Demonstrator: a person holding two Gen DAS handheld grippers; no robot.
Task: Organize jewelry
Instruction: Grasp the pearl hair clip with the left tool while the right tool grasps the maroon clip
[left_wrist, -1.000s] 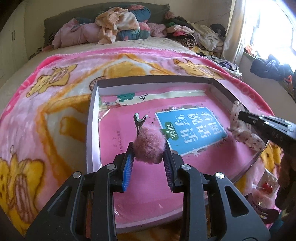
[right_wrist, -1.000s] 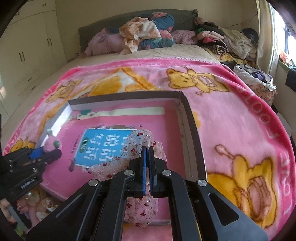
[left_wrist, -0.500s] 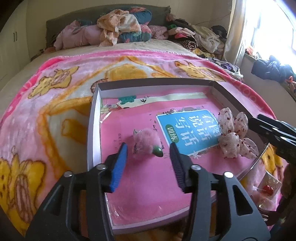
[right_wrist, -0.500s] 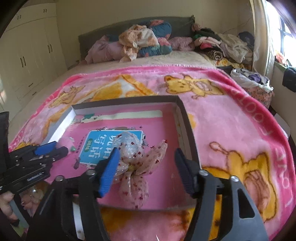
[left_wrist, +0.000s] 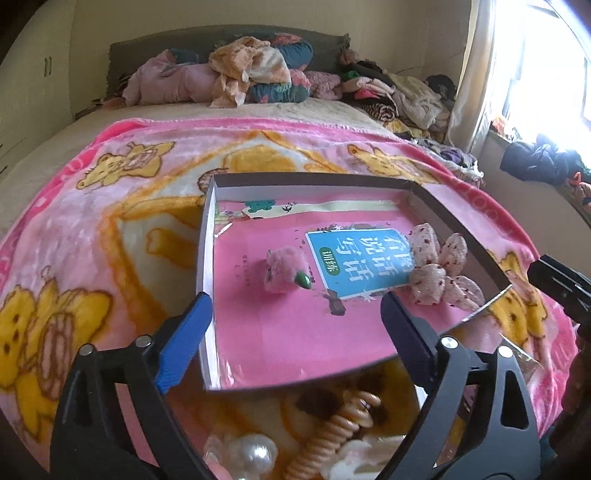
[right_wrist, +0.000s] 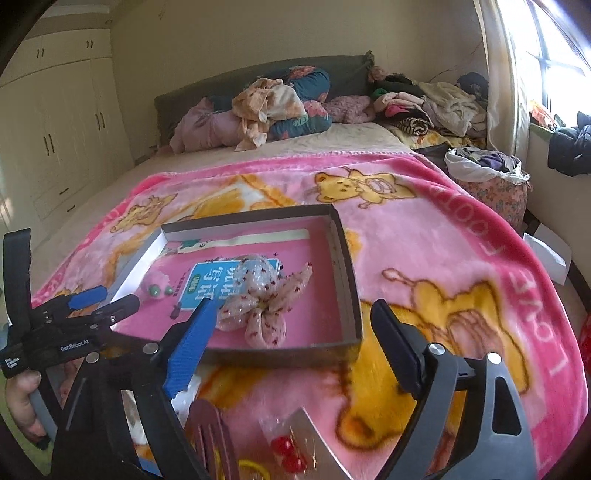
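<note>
The fuzzy pink clip (left_wrist: 286, 271) lies in the box (left_wrist: 456, 218) straight ahead of my left claw (left_wrist: 295, 321), clear of both pads, and the spotted fabric bow (right_wrist: 264, 299) lies in the same box just ahead of my right claw (right_wrist: 291, 332), a little toward its blue pad. Both claws are spreading as I watch, nothing between the jaws of either, so each piece sits loose on the pink book cover (left_wrist: 295, 325) that lines the box. My worry from here is the pile nearer than the box, below the claws: a pearl piece (left_wrist: 255, 452), a ribbed orange clip (left_wrist: 332, 432), a comb-toothed clip (right_wrist: 212, 432) and a crinkly clear packet with red beads (right_wrist: 286, 452). Those are slick, small and partly tucked under my own fingers, so I judge a blind reach could pinch the plush blanket (right_wrist: 424, 236) instead or squirt a bead out sideways. The glossy cover looks slippery too; a nudge on the shallow cardboard wall could slide the box and send the round, soft clip rolling. The bow is limp, petal-shaped gauze, easy to snag on a pad if I dip back in. The two claws sit near each other, so crossing paths could knock one against the other.
</note>
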